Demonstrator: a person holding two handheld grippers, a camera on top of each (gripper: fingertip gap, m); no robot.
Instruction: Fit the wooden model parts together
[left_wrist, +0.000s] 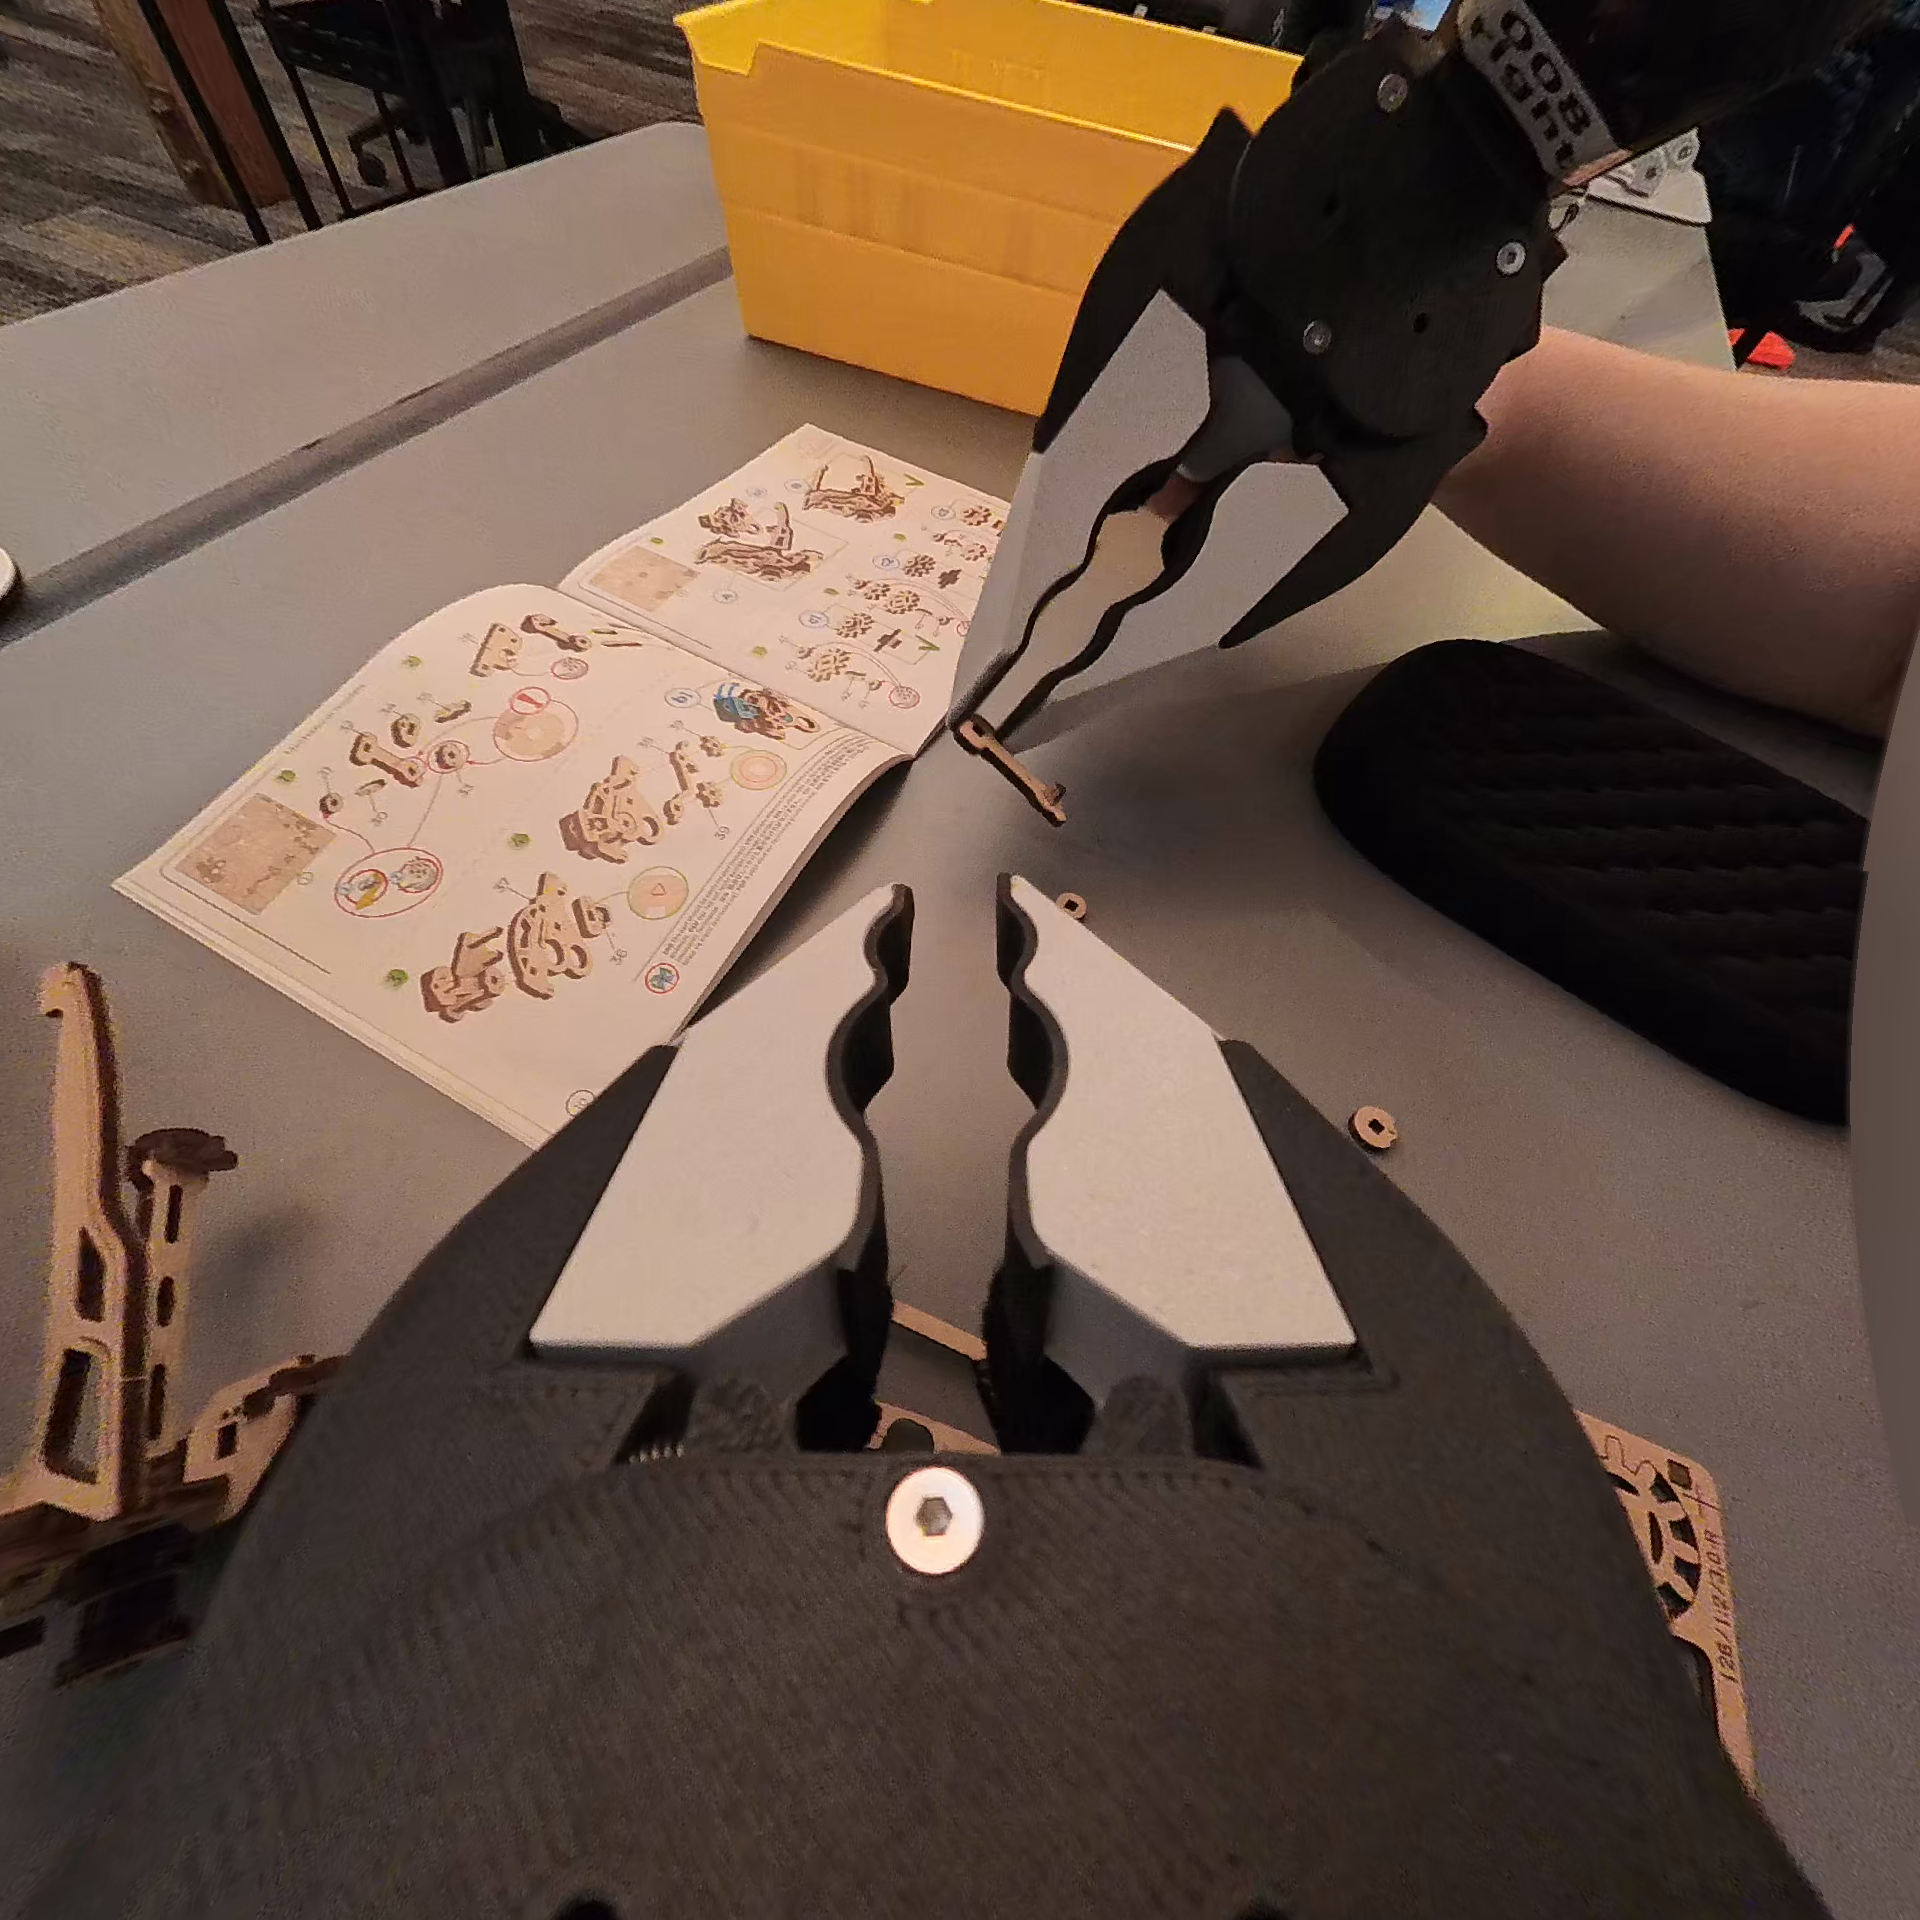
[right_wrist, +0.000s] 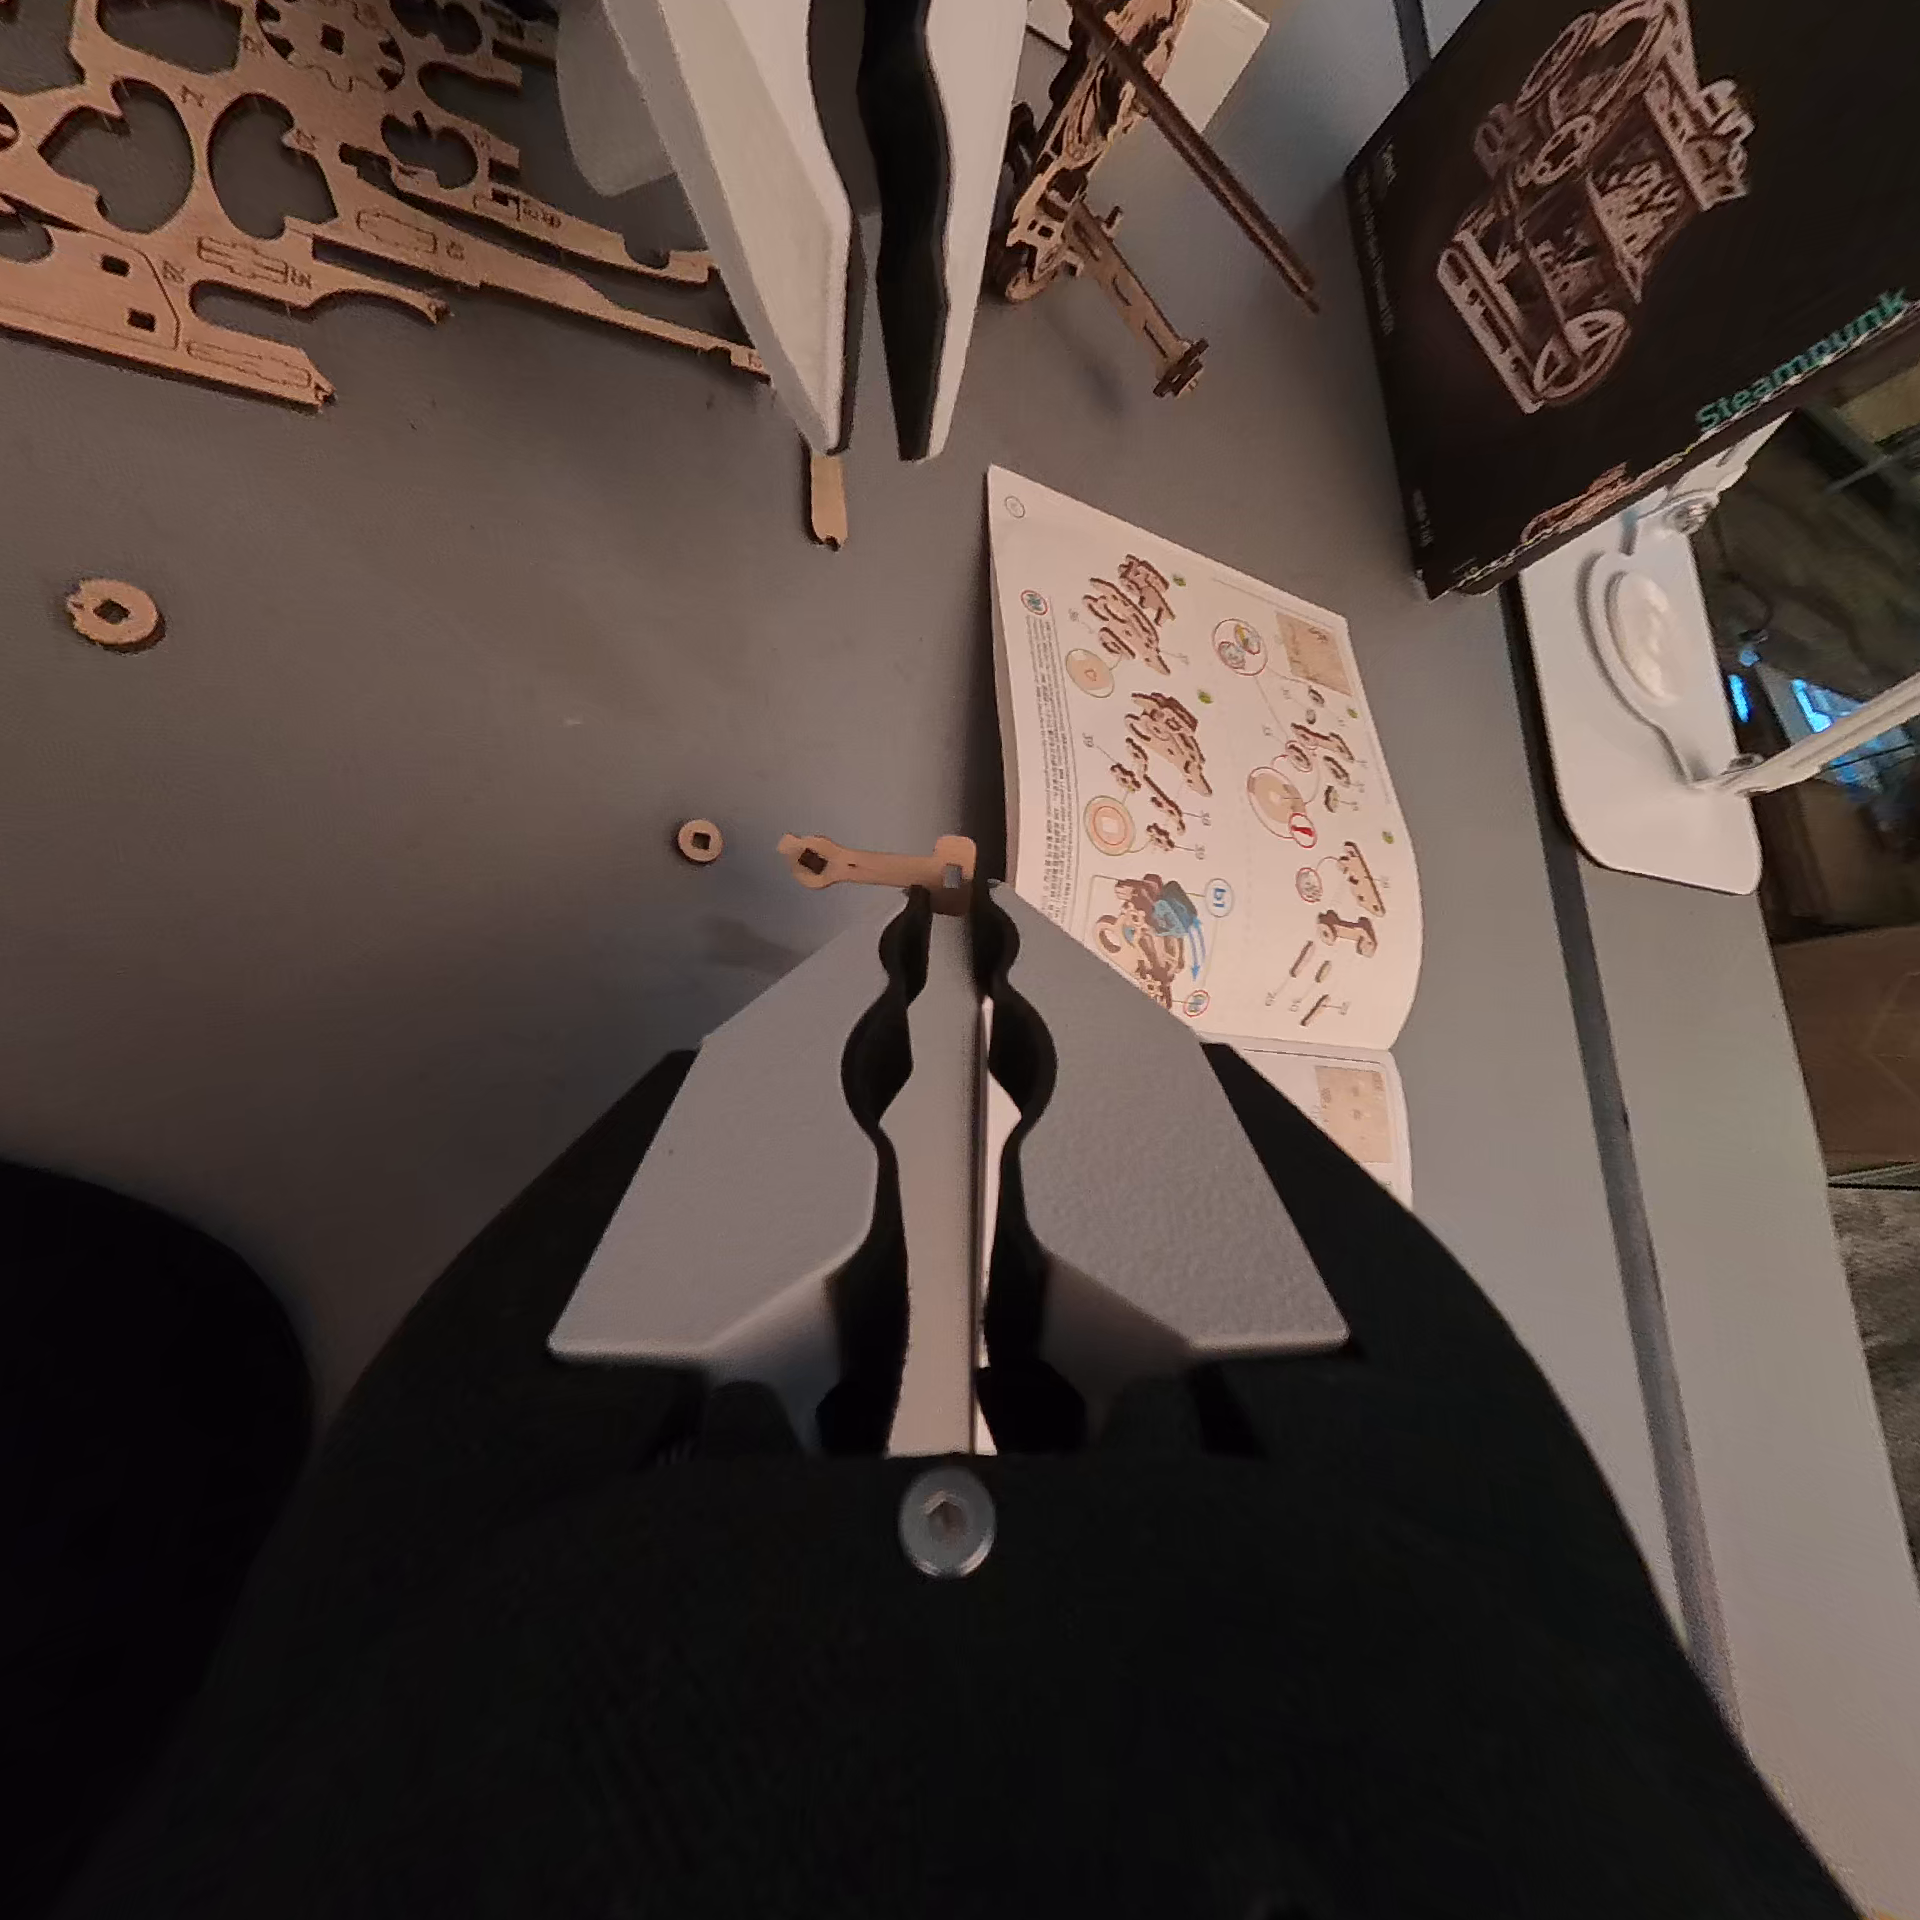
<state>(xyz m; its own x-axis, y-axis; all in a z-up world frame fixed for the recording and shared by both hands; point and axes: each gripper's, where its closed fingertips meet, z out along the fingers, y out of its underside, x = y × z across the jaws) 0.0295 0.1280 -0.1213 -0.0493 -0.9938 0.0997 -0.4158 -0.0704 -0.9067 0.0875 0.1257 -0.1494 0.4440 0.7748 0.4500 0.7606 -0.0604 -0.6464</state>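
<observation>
My right gripper (right_wrist: 951, 899) is shut on one end of a small flat wooden lever (right_wrist: 878, 862), low over the grey table (right_wrist: 416, 779) beside the manual's edge. In the left wrist view the right gripper (left_wrist: 992, 717) points down, with the lever (left_wrist: 1013, 774) slanting from its tips to the table. My left gripper (left_wrist: 954, 899) hovers just short of the lever, jaws slightly apart and empty. Two small wooden washers (left_wrist: 1371, 1127) (left_wrist: 1072, 906) lie near it. A partly built wooden model (left_wrist: 114, 1299) stands at the left.
An open instruction booklet (left_wrist: 540, 810) lies ahead, with a yellow bin (left_wrist: 935, 187) behind it. A black padded rest (left_wrist: 1590, 862) and a person's forearm (left_wrist: 1662, 520) are at the right. A cut-out wooden sheet (right_wrist: 260, 208), a black box (right_wrist: 1610, 260) and a white stand base (right_wrist: 1642, 727) sit around. Tip to tip, the grippers are about 7 centimetres apart. My right tips are roughly 15 centimetres from the black padded rest (left_wrist: 1590, 862).
</observation>
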